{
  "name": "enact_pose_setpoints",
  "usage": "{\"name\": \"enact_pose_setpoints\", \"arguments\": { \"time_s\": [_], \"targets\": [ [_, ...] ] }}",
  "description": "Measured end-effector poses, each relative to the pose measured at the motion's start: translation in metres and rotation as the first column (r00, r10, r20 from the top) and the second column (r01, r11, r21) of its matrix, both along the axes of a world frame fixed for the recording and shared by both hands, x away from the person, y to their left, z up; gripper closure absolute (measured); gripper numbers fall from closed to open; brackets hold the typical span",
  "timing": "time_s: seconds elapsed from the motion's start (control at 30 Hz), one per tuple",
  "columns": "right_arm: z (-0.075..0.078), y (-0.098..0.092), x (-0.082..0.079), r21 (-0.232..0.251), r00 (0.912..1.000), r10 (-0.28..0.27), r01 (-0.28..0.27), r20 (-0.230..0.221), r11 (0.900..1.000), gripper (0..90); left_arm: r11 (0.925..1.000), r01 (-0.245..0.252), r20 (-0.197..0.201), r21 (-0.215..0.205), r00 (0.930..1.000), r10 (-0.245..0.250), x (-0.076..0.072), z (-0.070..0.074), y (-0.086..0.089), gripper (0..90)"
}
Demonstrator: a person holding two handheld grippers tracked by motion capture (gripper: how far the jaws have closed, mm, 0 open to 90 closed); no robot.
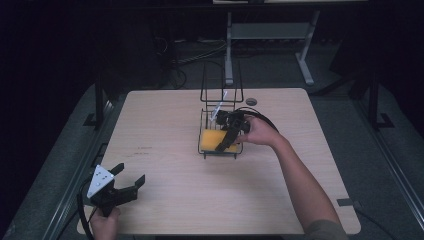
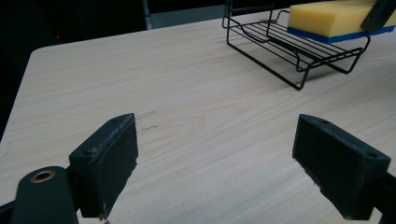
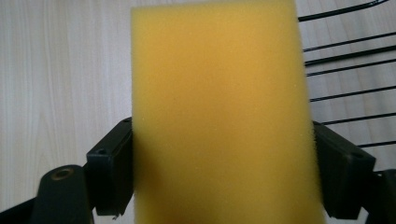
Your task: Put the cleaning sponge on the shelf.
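A yellow sponge (image 1: 211, 139) with a blue underside lies flat on the low shelf of a black wire rack (image 1: 218, 156) at mid-table. My right gripper (image 1: 225, 142) reaches down over it from the right. In the right gripper view the sponge (image 3: 219, 116) sits between the two jaws, which stand wide apart along its uncompressed sides, so the right gripper (image 3: 222, 154) is open. My left gripper (image 1: 129, 175) hovers near the table's front left corner, open and holding nothing (image 2: 215, 154). The left gripper view shows the sponge (image 2: 327, 18) on the rack (image 2: 280, 39) at the far right.
The rack has a tall upright wire frame (image 1: 221, 82) at its back, with a pale thin item (image 1: 218, 107) leaning inside it. A round cable hole (image 1: 251, 101) is in the tabletop behind the rack. A table leg frame (image 1: 270, 35) stands on the floor beyond.
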State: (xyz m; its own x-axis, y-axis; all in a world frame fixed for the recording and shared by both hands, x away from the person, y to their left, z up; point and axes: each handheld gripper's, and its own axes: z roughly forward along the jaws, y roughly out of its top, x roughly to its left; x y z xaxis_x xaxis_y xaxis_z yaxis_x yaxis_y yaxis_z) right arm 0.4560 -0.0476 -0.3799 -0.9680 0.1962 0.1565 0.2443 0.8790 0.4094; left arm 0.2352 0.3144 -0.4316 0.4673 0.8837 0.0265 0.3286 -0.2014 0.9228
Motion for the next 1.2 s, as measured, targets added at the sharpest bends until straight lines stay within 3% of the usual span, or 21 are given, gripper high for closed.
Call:
{"name": "enact_pose_setpoints", "arguments": {
  "time_s": [0.27, 0.37, 0.5, 0.83, 1.2],
  "targets": [
    [-0.003, -0.002, 0.009, -0.038, 0.9999, -0.010, 0.010, -0.010, 0.999, 19.9, 1.0000, 0.002, 0.000, 0.001, 1.0000, -0.002, 0.000, 0.000, -0.001, 13.4],
    [-0.001, 0.000, 0.014, -0.041, 0.9999, -0.009, 0.009, -0.011, 0.999, 19.9, 1.0000, 0.003, -0.001, 0.000, 1.0000, -0.003, 0.000, 0.000, -0.001, 13.4],
    [-0.002, -0.002, 0.021, -0.001, 0.9989, -0.041, 0.041, -0.024, 0.999, 19.9, 1.0000, 0.003, 0.003, 0.000, 1.0000, -0.003, 0.000, 0.000, -0.001, 13.4],
    [-0.012, -0.006, 0.029, -0.036, 0.9983, -0.045, 0.044, -0.038, 0.998, 19.9, 1.0000, 0.007, 0.001, 0.002, 1.0000, -0.007, 0.000, 0.000, -0.001, 13.4],
    [-0.024, -0.002, 0.033, -0.042, 0.9977, -0.059, 0.058, -0.035, 0.997, 19.7, 1.0000, 0.006, -0.002, -0.003, 1.0000, -0.006, 0.000, 0.000, -0.001, 13.4]
  ]
}}
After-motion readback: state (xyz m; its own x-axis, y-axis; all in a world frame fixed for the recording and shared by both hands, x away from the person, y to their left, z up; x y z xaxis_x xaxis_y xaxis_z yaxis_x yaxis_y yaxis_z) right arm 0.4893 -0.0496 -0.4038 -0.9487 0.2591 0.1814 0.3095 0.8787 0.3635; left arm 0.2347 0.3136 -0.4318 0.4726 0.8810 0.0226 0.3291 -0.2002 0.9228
